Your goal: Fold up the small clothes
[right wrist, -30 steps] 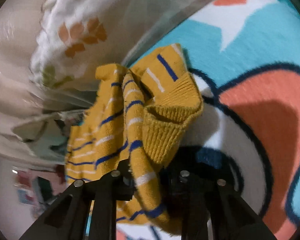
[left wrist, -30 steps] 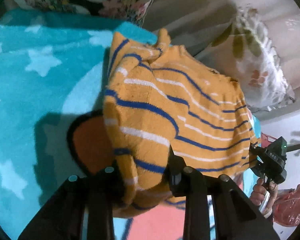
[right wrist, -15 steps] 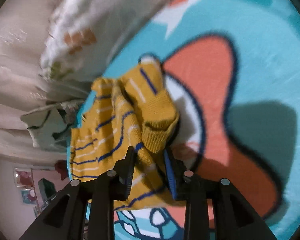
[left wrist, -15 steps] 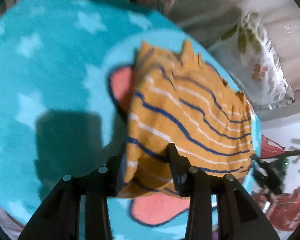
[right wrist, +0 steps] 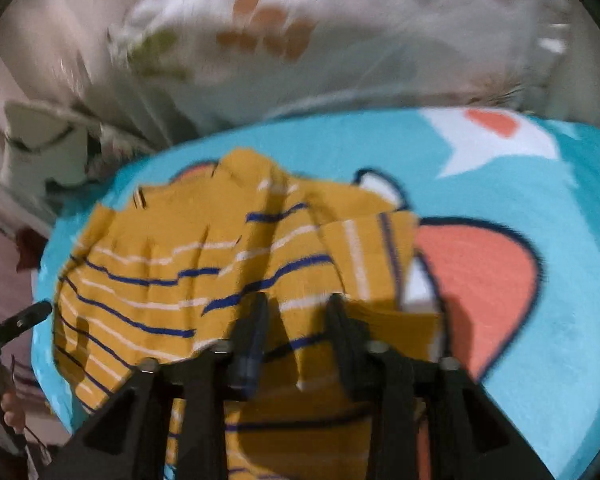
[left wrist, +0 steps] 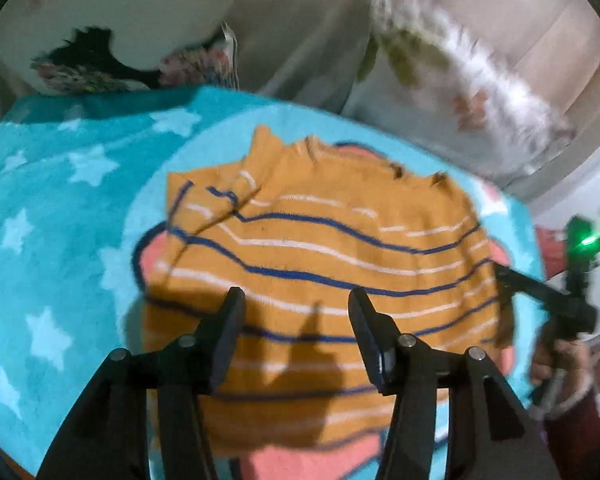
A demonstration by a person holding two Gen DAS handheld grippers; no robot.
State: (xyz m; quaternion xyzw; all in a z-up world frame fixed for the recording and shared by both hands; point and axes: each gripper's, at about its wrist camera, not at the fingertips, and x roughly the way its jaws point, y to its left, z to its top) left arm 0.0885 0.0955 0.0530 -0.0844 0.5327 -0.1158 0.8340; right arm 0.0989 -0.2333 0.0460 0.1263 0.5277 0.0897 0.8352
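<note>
Item: one mustard-yellow knitted jumper with navy and white stripes, small size. It lay spread nearly flat on the turquoise fleece blanket printed with white stars and a coral cartoon shape, toward the blanket's far edge, below the pale floral bedding. A sleeve lay folded over the body on the right wrist view, probably a first fold.

Your left gripper hung above the jumper's near hem with its jaws spread, having just been opening; nothing sat between them, so the cloth looked freshly released to settle.

Your right gripper: the frames are blurred, but its jaws appeared drawn nearly together after just closing, with a pleat of the jumper rising between them. Whether the pads gripped that pleat, you could not tell from these views.

Containers: none visible.
</note>
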